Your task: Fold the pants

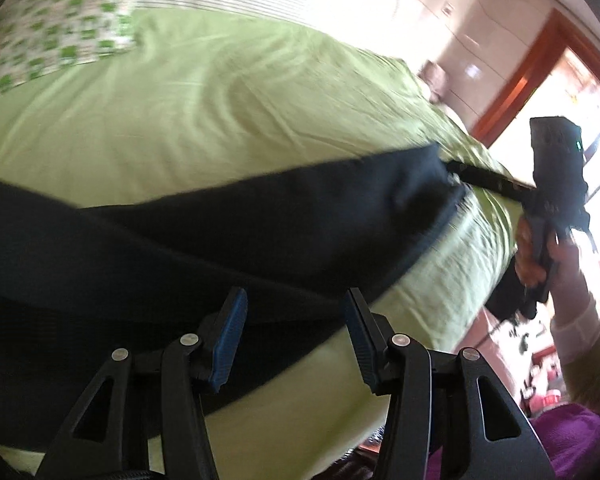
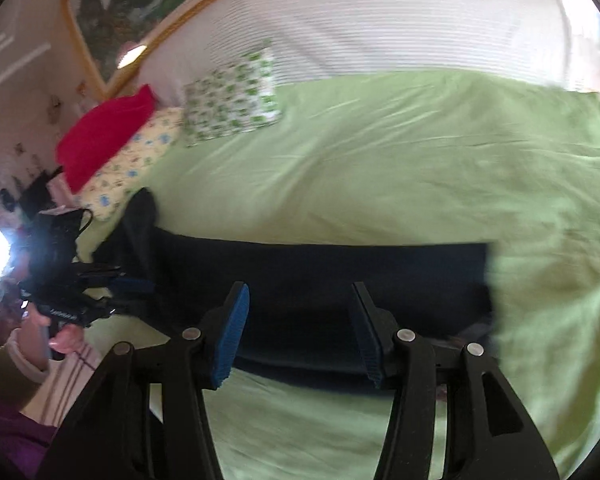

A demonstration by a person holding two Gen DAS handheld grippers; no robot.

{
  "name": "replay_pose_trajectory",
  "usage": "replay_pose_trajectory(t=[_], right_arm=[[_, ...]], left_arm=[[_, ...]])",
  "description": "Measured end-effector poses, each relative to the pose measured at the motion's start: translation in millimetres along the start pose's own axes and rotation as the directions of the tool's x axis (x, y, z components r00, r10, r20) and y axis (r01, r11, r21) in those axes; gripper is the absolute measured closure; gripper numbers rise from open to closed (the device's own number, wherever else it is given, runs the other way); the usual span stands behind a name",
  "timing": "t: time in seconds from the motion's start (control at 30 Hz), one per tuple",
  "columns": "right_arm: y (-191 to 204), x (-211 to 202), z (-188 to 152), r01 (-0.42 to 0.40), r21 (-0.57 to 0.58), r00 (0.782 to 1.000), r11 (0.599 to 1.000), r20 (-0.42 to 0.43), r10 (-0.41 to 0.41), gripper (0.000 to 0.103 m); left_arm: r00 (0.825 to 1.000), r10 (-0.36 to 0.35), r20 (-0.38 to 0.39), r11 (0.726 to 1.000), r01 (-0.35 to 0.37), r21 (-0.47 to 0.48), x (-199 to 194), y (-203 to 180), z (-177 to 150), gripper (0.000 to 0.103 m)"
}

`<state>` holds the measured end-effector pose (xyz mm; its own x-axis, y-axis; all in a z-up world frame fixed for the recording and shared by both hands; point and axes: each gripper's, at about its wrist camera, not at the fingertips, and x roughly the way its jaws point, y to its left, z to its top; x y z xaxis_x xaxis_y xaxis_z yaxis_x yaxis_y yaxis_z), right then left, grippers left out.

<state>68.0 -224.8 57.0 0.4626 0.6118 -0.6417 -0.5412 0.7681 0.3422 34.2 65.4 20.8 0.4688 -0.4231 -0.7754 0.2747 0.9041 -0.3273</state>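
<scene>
**Dark pants laid along the near edge of the bed**

While a green sheet [image 2: 380, 168] is spread across the bed, dark pants [image 2: 320, 276] are laid flat in a long band along its near edge. A green-patterned pillow [image 2: 230, 100] is seen toward the head end. The left gripper [image 1: 296, 336] is held spread over the pants, gripping nothing. The right gripper [image 2: 300, 332] is likewise held spread above the fabric.

Motion blur smears the dark navy fabric pants [image 1: 220, 240]; their left end runs off the left wrist view's edge.
</scene>
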Motion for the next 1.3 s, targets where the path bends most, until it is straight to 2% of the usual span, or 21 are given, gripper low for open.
replay_pose_trajectory(t=[0.2, 0.4, 0.53, 0.8, 1.0, 1.13, 1.3], right_arm=[[47.4, 54.1, 6.3, -0.104, -0.019, 0.993, 0.994, -0.065, 0.103, 0.050], [88.3, 102.1, 16.9, -0.206, -0.028, 0.971, 0.978, -0.128, 0.201, 0.050], [103.6, 122.4, 23.6, -0.244, -0.037, 0.958, 0.969, -0.164, 0.235, 0.050], [129.7, 163.6, 38.0, -0.286, -0.055, 0.936, 0.957, -0.231, 0.267, 0.050], [138.1, 190.9, 48.5, -0.319, -0.047, 0.915, 0.946, -0.274, 0.295, 0.050], [141.5, 204.9, 53.5, -0.341, -0.029, 0.902, 0.939, -0.293, 0.319, 0.050], [148.5, 222.5, 54.8, -0.363, -0.014, 0.884, 0.931, -0.321, 0.340, 0.050]], left_arm=[[0.995, 0.084, 0.055, 0.990, -0.077, -0.117, -33.6, 56.4, 0.8, 0.052], [0.980, 0.170, 0.106, 0.966, -0.144, -0.217, -72.5, 111.0, -1.0, 0.051], [0.965, 0.230, 0.127, 0.945, -0.190, -0.265, -96.5, 148.8, 2.7, 0.047], [0.952, 0.279, 0.124, 0.925, -0.232, -0.299, -118.2, 212.2, 19.0, 0.045], [0.963, 0.254, 0.092, 0.930, -0.217, -0.297, -119.0, 260.0, 44.1, 0.036], [0.979, 0.198, 0.040, 0.939, -0.178, -0.294, -107.3, 291.3, 60.1, 0.035], [0.987, 0.157, -0.025, 0.934, -0.157, -0.321, -86.3, 316.9, 66.7, 0.035]])
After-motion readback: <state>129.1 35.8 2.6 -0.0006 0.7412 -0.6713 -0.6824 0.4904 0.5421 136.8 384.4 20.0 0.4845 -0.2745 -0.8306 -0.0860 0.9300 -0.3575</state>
